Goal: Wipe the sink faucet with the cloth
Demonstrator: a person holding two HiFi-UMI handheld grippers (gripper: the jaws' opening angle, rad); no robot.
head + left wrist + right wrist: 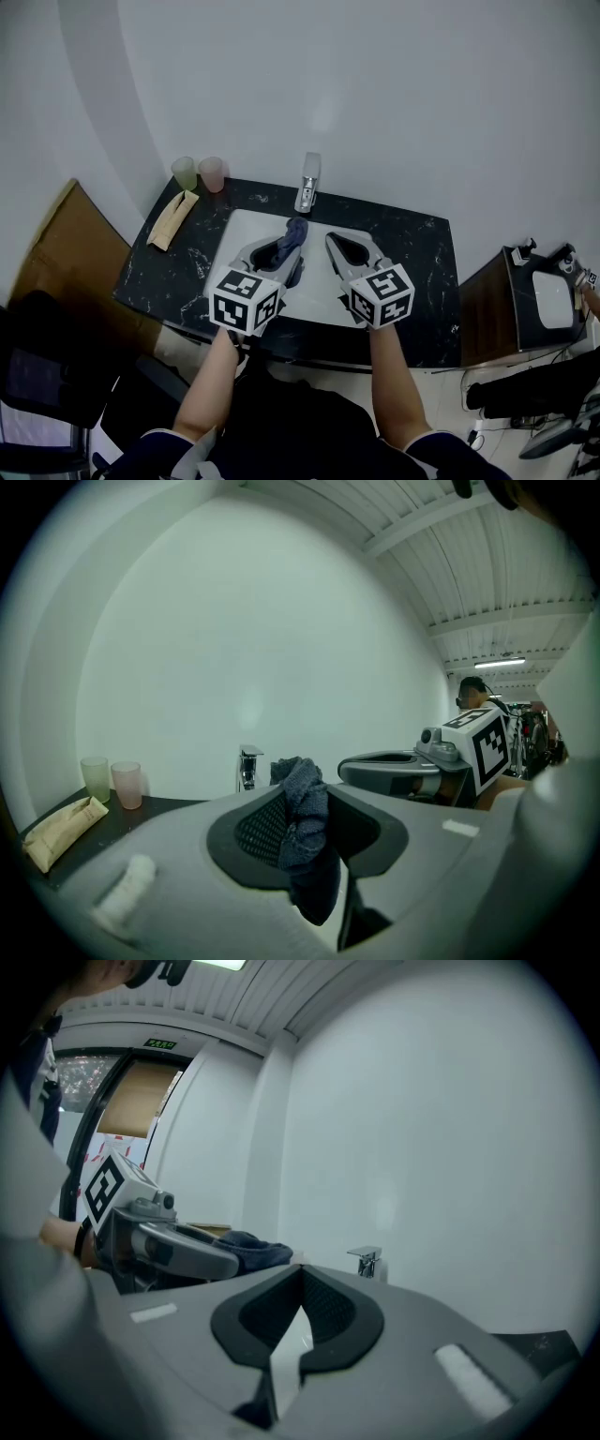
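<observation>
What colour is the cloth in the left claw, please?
Dark blue cloth, best in left gripper view.

A green cup (184,172) and a pink cup (213,173) stand side by side at the black table's (422,272) far left corner; a beige packet (174,219) lies just nearer.

The head view looks steeply down from above the person onto the black marbled counter (422,244). Each gripper view sits low, close behind its own grey jaws, facing the far white wall (375,75). All three views share the chrome block-shaped faucet (307,183) at the counter's far edge.
</observation>
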